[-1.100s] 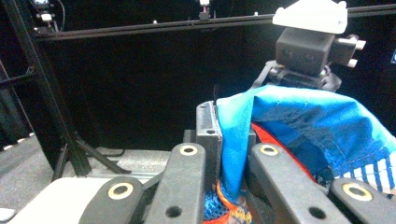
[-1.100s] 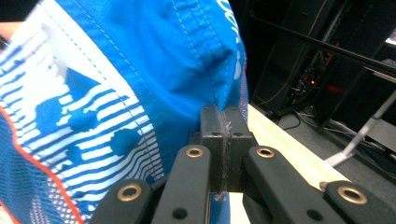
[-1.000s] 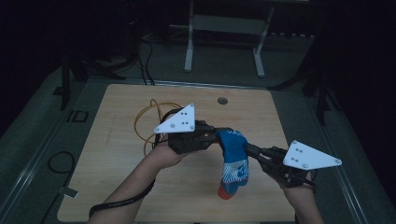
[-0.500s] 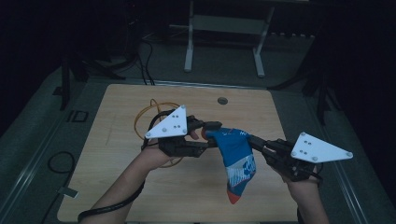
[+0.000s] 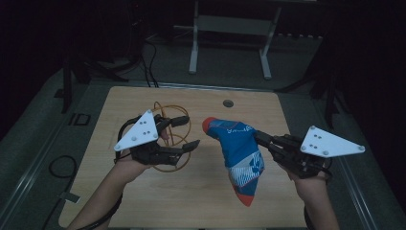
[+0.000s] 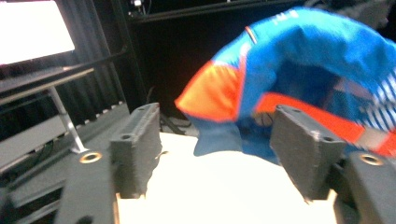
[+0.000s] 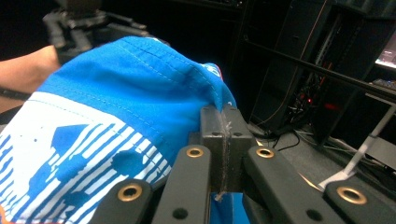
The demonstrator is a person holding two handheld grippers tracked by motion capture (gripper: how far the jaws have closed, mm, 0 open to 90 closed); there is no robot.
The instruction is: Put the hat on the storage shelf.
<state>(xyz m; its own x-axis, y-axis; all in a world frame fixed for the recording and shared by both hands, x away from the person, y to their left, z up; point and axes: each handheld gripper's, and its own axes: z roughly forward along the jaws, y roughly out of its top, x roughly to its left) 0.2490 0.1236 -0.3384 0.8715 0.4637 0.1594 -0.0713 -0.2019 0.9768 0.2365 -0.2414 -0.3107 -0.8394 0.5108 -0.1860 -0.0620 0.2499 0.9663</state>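
Wooden table (image 5: 143, 103), sock (image 5: 239, 148) in right jaws

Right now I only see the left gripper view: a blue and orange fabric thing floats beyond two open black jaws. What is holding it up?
Observer: The right gripper is holding it, with its jaws shut on the edge of that blue, orange-tipped fabric sock.
Operator: Does the sock touch the table?
Observer: In the high view its lower orange tip hangs over the near part of the light wooden table. I cannot tell whether it touches.
Operator: And what lies under my gripper?
Observer: The left gripper is above a thin orange loop of cord lying on the table.
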